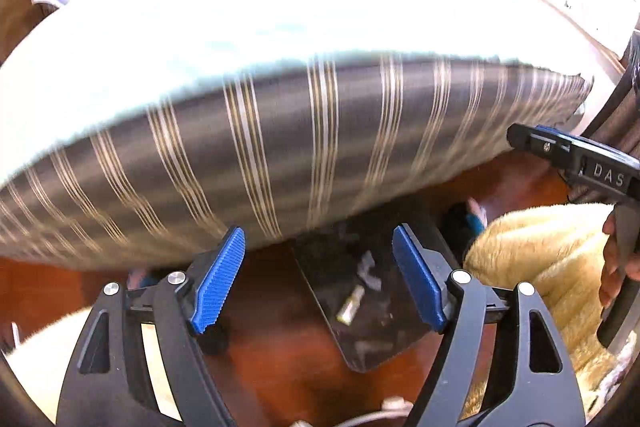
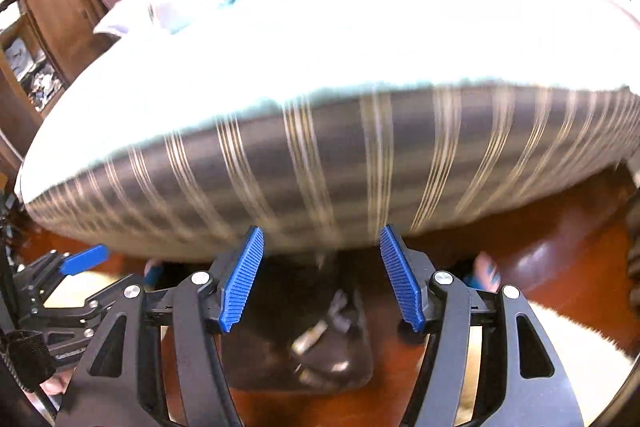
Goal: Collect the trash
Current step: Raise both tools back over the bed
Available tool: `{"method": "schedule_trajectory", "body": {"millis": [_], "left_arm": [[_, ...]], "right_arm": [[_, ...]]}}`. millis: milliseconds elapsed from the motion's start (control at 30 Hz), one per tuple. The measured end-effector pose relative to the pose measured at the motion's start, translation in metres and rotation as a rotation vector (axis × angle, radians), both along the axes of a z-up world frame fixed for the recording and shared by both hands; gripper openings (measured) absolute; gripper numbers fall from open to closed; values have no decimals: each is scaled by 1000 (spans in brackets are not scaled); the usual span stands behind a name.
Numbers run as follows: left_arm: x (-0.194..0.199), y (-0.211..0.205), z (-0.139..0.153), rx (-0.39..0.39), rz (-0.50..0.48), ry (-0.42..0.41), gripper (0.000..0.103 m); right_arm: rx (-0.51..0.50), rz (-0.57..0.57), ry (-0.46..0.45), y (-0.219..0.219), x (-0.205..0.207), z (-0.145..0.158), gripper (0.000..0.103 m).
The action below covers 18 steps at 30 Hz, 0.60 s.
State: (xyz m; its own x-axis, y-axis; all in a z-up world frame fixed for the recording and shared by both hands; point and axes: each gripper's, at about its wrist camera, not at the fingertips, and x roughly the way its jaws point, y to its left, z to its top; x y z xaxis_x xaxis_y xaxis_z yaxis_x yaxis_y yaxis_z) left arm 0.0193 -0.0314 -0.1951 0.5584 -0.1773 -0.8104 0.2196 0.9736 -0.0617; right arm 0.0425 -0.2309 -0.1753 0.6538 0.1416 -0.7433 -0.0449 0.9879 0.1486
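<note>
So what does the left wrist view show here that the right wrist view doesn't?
Only the left wrist view shows the fluffy cream rug clearly, with the right hand-held gripper above it. Only the right wrist view shows the wooden shelf and the left hand-held gripper. Both show the striped mattress and a dark bag holding scraps on the floor.

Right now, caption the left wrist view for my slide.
Open left gripper over black dustpan holding a small metallic scrap and grey scrap, beside striped mattress.

Only one marking reads: "DAS" in pale letters on the black right gripper (image 1: pixel 560 147) body (left-wrist view).
</note>
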Motion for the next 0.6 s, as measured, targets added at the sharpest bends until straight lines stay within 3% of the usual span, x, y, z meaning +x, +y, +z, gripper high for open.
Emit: {"method": "schedule_trajectory", "body": {"millis": [100,267,600], "left_arm": [[7,2,26,11,4,-69,75],[29,3,60,4,16,-143,76],[89,-16,95,-46,-19,-200,82]], "right_arm": [[-47,-4,-68,-2,7,22,62],[-40,3,-120,-4,31,49,62],[-34,-63,-193,-23,86,88,64]]}}
